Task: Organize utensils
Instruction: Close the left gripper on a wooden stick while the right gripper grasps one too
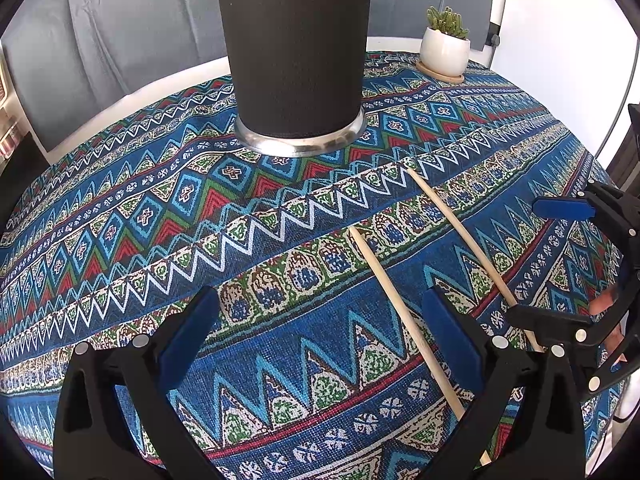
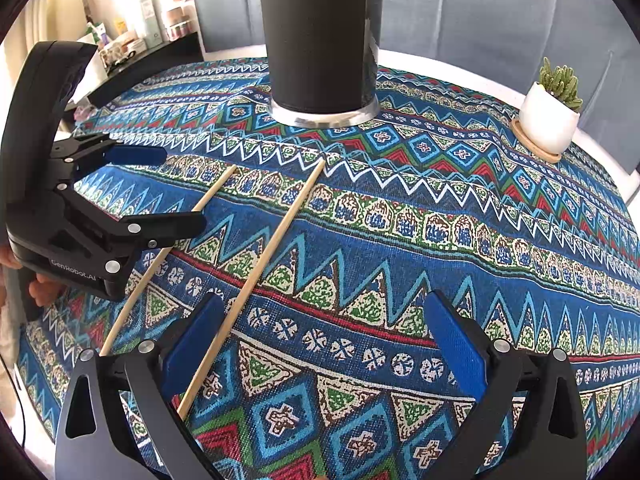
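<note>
A tall black cup [image 1: 296,60] [image 2: 324,40] with a steel base stands upright at the far middle of the table. Two wooden chopsticks lie apart on the cloth in front of it. One chopstick [image 1: 400,316] [image 2: 160,260] runs beneath the right finger of my left gripper [image 1: 320,332] [image 2: 180,188], which is open and empty. The other chopstick [image 1: 468,248] [image 2: 264,264] passes just inside the left finger of my right gripper [image 2: 324,340] [image 1: 540,260], also open and empty. Both grippers hover low over the near ends of the sticks.
A small cactus in a white pot [image 1: 444,50] [image 2: 550,116] sits on a wooden saucer at the far right edge. A patterned blue tablecloth [image 1: 120,240] covers the round table. A grey sofa stands behind, and a shelf with bottles [image 2: 152,20] is at the far left.
</note>
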